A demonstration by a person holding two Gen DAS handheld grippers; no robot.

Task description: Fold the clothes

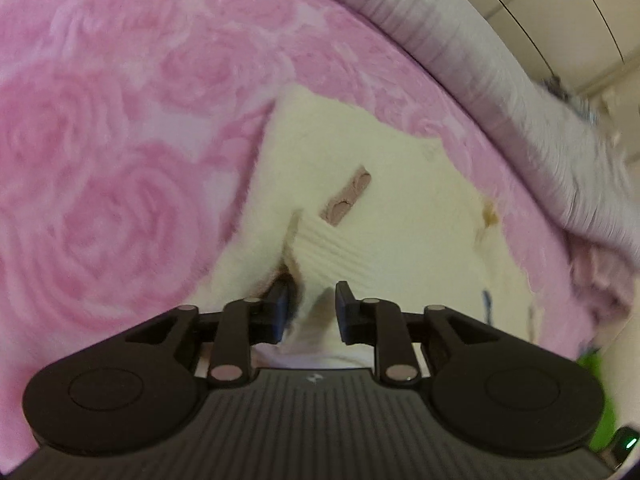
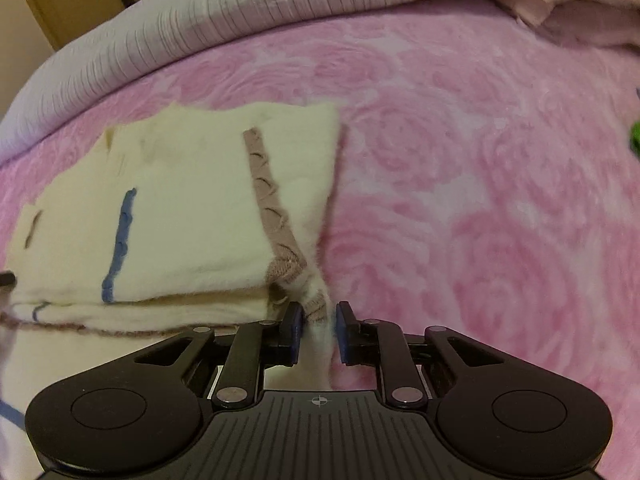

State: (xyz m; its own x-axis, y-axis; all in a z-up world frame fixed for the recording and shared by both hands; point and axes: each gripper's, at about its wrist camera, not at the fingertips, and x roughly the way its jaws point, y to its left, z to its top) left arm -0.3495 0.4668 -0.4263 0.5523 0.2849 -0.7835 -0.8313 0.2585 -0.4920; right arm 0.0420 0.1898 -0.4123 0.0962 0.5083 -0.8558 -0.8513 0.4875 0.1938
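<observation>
1. a cream sweater with a blue stripe and brown trim is seen lying partly doubled on the pink rose blanket of the bed
2. fabric is seen between the parted jaws of the left hand-held gripper, near a ribbed cuff
3. a trim edge is seen between the slack jaws of the right hand-held gripper
4. with neither clenched, the layers could slip on lifting and the fold could be undone
5. the fuzzy blanket could be pinched as well
</observation>
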